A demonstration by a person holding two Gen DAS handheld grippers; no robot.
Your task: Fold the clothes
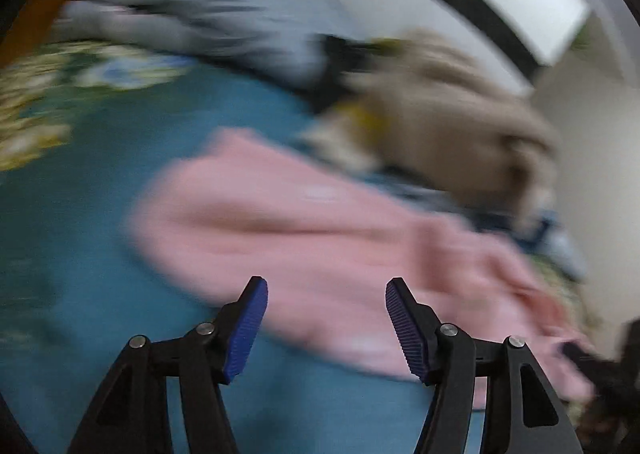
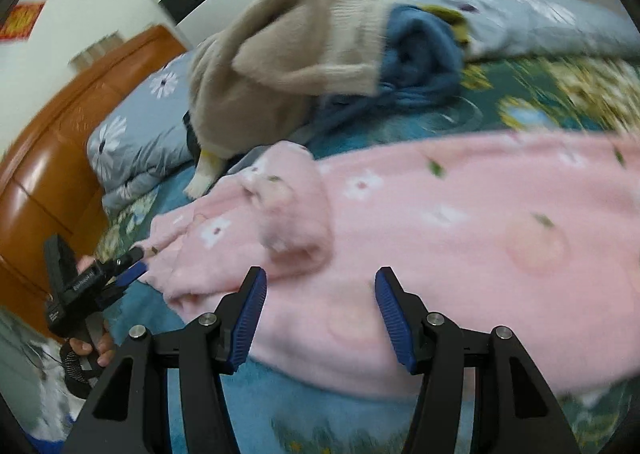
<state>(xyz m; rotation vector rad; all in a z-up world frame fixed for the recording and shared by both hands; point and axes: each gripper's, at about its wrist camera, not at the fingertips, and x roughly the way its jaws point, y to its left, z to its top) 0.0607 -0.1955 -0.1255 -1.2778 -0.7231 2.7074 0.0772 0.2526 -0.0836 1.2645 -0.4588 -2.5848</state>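
A pink fleece garment [image 2: 460, 222] with white flowers lies spread on the teal floral bedspread [image 2: 280, 410]. One sleeve [image 2: 292, 198] is folded over its body. My right gripper [image 2: 320, 314] is open just above the garment's near edge. My left gripper [image 1: 326, 328] is open above the garment [image 1: 304, 222], in a blurred view. In the right wrist view that left gripper [image 2: 134, 266] sits at the garment's left end, its fingertips at the fabric's edge.
A beige knitted sweater [image 2: 288, 66] is heaped on a blue garment [image 2: 420, 54] at the back of the bed. Grey flowered pillows [image 2: 136, 138] lie against the orange wooden headboard [image 2: 60, 150]. White walls stand behind.
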